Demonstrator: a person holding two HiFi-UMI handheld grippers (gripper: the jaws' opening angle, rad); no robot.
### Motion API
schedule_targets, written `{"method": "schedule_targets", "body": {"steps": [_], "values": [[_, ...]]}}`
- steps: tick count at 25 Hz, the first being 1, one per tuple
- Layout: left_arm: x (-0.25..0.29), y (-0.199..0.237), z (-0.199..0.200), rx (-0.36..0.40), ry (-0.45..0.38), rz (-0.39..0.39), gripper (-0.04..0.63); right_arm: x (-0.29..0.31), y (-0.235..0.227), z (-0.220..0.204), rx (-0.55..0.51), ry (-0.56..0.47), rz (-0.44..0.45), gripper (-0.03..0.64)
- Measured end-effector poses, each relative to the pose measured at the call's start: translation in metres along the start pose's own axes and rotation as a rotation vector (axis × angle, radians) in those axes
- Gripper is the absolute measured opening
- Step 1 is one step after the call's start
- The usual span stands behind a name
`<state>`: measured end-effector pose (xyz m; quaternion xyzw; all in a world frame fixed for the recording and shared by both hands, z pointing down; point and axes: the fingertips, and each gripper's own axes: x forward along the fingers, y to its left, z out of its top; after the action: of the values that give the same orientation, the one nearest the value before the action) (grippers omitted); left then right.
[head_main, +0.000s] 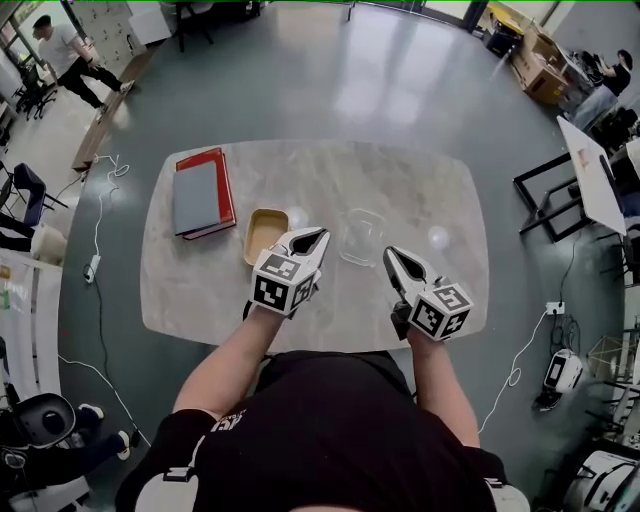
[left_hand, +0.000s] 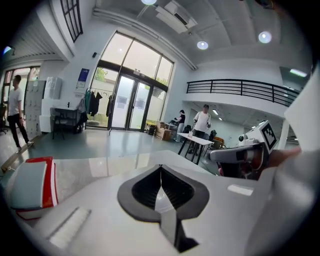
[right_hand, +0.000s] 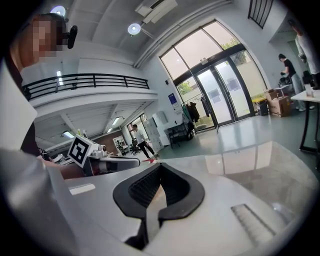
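Head view showed my left gripper (head_main: 318, 236) beside the tan tray (head_main: 263, 232) and my right gripper (head_main: 392, 256) near the clear container (head_main: 362, 238), both pairs of fingers pressed together, empty, so I judged they needed spreading before any grasp.

So the bench (head_main: 440, 190) is a rounded, pale marble-look slab sitting in the middle of the frame on a grey floor. Toward its upper left lies a grey-and-red folder (head_main: 200, 195), flat. Near the centre there's a tan tray (head_main: 264, 232), and just right of it a clear tub (head_main: 362, 235), the two apart.
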<state>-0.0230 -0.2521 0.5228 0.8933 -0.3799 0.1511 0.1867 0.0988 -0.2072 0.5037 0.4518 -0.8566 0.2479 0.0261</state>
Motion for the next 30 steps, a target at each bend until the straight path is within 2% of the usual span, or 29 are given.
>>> {"method": "schedule_targets", "body": {"steps": [4, 9, 17, 25, 30], "values": [[0.030, 0.000, -0.020, -0.031, 0.074, -0.009, 0.008, -0.001, -0.020, -0.008, 0.020, 0.029, -0.006, 0.014], [0.058, 0.003, -0.034, -0.047, 0.144, 0.028, 0.025, -0.002, -0.033, -0.015, 0.017, 0.064, 0.036, 0.014], [0.094, -0.001, -0.079, -0.023, 0.275, 0.069, 0.075, -0.005, -0.043, -0.047, 0.053, 0.133, 0.100, 0.014], [0.115, 0.011, -0.121, -0.060, 0.384, 0.103, 0.092, -0.015, -0.059, -0.071, 0.090, 0.172, 0.108, 0.014], [0.125, 0.015, -0.137, -0.065, 0.417, 0.121, 0.094, -0.018, -0.058, -0.079, 0.104, 0.180, 0.117, 0.014]]}}
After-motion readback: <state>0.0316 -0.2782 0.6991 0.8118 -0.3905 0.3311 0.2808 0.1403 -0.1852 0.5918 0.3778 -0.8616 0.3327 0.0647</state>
